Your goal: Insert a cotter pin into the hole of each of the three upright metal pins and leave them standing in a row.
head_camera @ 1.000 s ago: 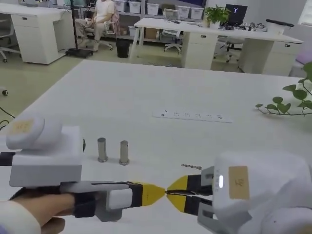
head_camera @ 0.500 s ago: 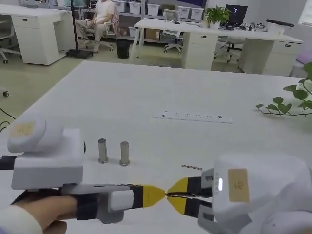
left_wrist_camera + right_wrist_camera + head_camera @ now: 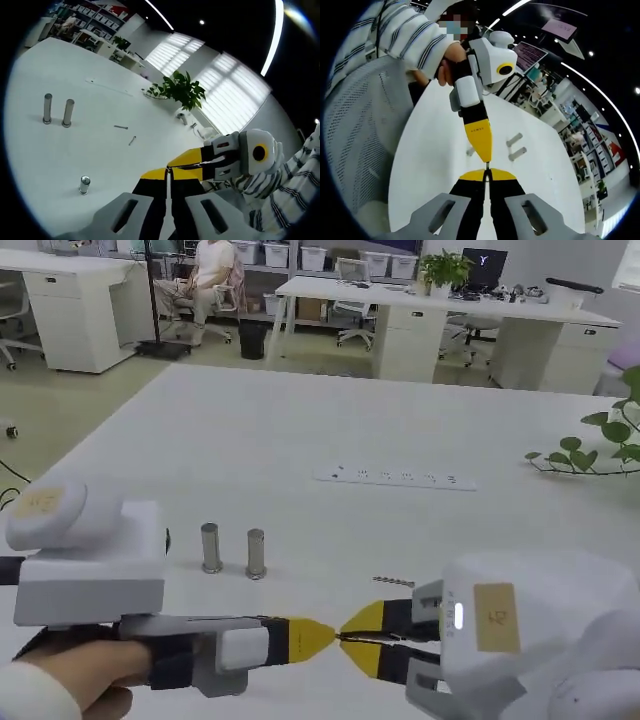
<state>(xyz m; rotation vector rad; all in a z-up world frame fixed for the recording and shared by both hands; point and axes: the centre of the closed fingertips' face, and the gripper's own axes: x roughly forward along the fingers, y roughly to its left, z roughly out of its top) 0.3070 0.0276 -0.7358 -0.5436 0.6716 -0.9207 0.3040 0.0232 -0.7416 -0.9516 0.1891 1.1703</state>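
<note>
Head view: white workbench (image 3: 400,430), office desks (image 3: 440,300) behind; left hand-held gripper (image 3: 322,637), right hand-held gripper (image 3: 352,639) clenched, tips meeting

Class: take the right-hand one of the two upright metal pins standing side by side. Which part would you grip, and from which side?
Probably the upper shaft of the right-hand pin, approached from above, jaws closing front to back. It is a slim upright cylinder, so a sideways push may tip it, and its neighbour stands close on its left.
</note>
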